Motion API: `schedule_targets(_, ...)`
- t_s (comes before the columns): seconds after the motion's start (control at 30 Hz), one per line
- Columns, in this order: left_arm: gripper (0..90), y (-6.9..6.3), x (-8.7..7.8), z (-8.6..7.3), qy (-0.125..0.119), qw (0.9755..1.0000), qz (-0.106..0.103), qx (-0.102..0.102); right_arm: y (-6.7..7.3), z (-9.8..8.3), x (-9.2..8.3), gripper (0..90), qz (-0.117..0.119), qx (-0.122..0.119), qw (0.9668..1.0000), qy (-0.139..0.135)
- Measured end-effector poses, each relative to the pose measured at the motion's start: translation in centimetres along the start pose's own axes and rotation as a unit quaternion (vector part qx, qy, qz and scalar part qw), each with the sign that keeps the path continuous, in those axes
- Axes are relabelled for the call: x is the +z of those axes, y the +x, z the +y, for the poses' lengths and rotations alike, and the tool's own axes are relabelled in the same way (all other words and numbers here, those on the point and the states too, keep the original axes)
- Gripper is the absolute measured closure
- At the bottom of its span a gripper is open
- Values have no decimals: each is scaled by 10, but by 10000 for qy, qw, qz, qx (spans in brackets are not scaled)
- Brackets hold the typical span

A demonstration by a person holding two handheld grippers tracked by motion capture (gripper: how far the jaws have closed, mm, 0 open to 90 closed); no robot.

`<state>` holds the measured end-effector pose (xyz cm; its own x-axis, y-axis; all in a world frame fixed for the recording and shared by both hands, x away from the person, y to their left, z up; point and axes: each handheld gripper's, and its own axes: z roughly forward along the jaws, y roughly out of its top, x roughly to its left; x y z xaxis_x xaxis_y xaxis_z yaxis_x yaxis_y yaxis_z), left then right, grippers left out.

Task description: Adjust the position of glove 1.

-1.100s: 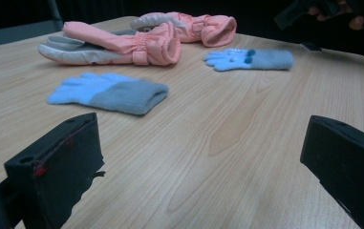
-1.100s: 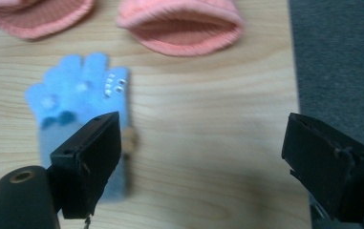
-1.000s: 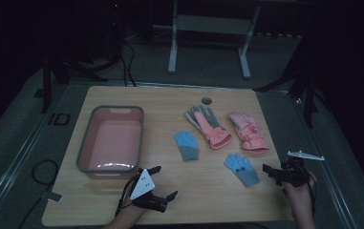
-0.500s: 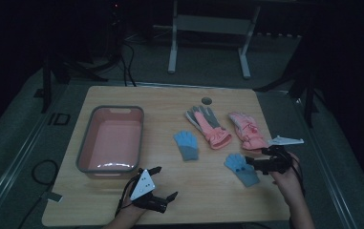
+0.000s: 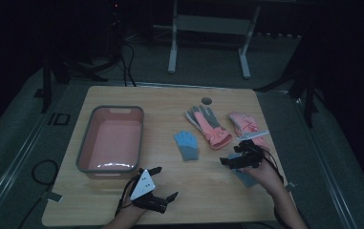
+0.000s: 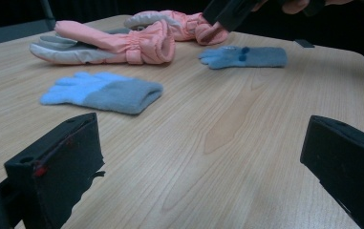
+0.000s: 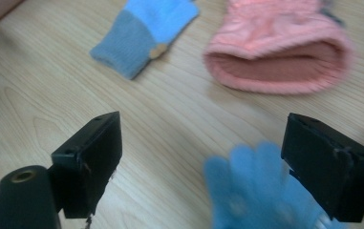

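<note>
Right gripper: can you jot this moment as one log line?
right gripper: open, above small blue knit glove | left gripper: open, idle | pink plastic tub: empty

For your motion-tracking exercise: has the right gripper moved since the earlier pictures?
Yes. The right gripper has moved left from the table's right edge, now over the blue glove.

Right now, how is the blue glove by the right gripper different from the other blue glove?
The near blue glove lies under the open right gripper; the far blue glove lies alone mid-table. In the left gripper view the near one shows dots, the far one a plain grey cuff. Both lie flat.
</note>
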<state>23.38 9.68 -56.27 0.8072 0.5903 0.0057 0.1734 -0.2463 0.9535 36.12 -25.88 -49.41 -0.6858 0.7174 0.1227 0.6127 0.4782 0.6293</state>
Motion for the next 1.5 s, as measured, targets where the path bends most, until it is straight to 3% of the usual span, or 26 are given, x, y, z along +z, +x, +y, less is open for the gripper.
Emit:
schedule_targets(0.2, 5, 0, 0, 0, 1, 10000, -9, -3, 13, 17, 21, 304, 110, -466, 9974, 531)
schedule_targets(0.37, 5, 0, 0, 0, -3, 10000, -18, -2, 21, 34, 34, 358, 269, -626, 9961, 558)
schedule_targets(0.5, 5, 0, 0, 0, -9, 10000, -36, 29, 29, 48, 44, 405, 383, -707, 9941, 729)
schedule_targets(0.6, 5, -1, 0, 0, -20, 10000, -54, 45, 35, 61, 53, 446, 383, -846, 9916, 896)
schedule_targets(0.83, 5, -1, -1, 0, -30, 9999, -83, 57, 44, 81, 74, 512, 438, -990, 9901, 897)
schedule_targets(0.97, 5, 0, -1, 0, -29, 9999, -105, 36, 50, 85, 88, 529, 382, -1142, 9895, 794)
schedule_targets(1.17, 5, 1, -1, 0, -33, 9999, -131, -10, 50, 89, 109, 578, 280, -1117, 9893, 900)
schedule_targets(1.33, 5, 1, -1, 0, -36, 9999, -123, -22, 50, 89, 120, 607, 229, -1246, 9865, 1039)
schedule_targets(1.5, 5, 1, -1, 0, -37, 9999, -127, -29, 53, 85, 125, 739, 101, -1137, 9879, 1049)
